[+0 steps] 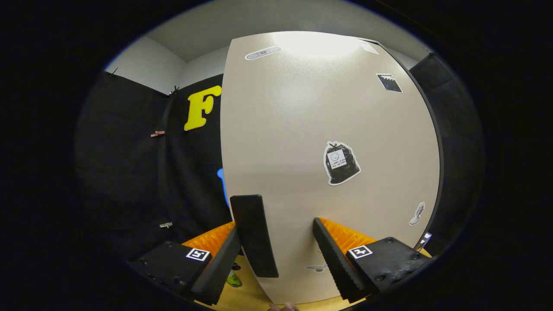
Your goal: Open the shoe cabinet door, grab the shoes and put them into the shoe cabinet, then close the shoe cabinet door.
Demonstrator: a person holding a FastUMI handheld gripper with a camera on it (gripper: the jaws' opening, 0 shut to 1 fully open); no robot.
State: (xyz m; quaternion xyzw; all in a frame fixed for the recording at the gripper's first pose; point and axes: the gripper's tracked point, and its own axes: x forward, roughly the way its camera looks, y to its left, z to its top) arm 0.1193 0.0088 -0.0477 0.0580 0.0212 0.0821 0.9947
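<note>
I see the beige shoe cabinet door [302,129] close in front of me, a broad flat panel with a fine matte grain and a bright glare patch near its top. Its left edge runs down against the black cloth wall [129,172], and a thin dark rim follows its right edge. Several stickers dot the panel: a cut-out sticker of a black tied bag [341,163] near the middle, a small dark square sticker [389,82] up toward the right, a pale oval sticker [262,52] near the top left, and a small grey feather-like sticker [417,214] low on the right. A long, black, flat bar handle [255,235] with rounded corners stands upright on the door's lower left part.

My tongs [283,242] are spread wide. The handle sits between the two fingers, close to the inner side of the left finger [220,263]; I cannot tell whether that finger touches it. The right finger [335,259], with its ridged sawtooth inner face, stands well apart from the handle, so nothing is clamped. Below the fingers there is a strip of light wood-coloured floor [255,298]. I cannot tell from this angle whether the door sits flush or slightly ajar
</note>
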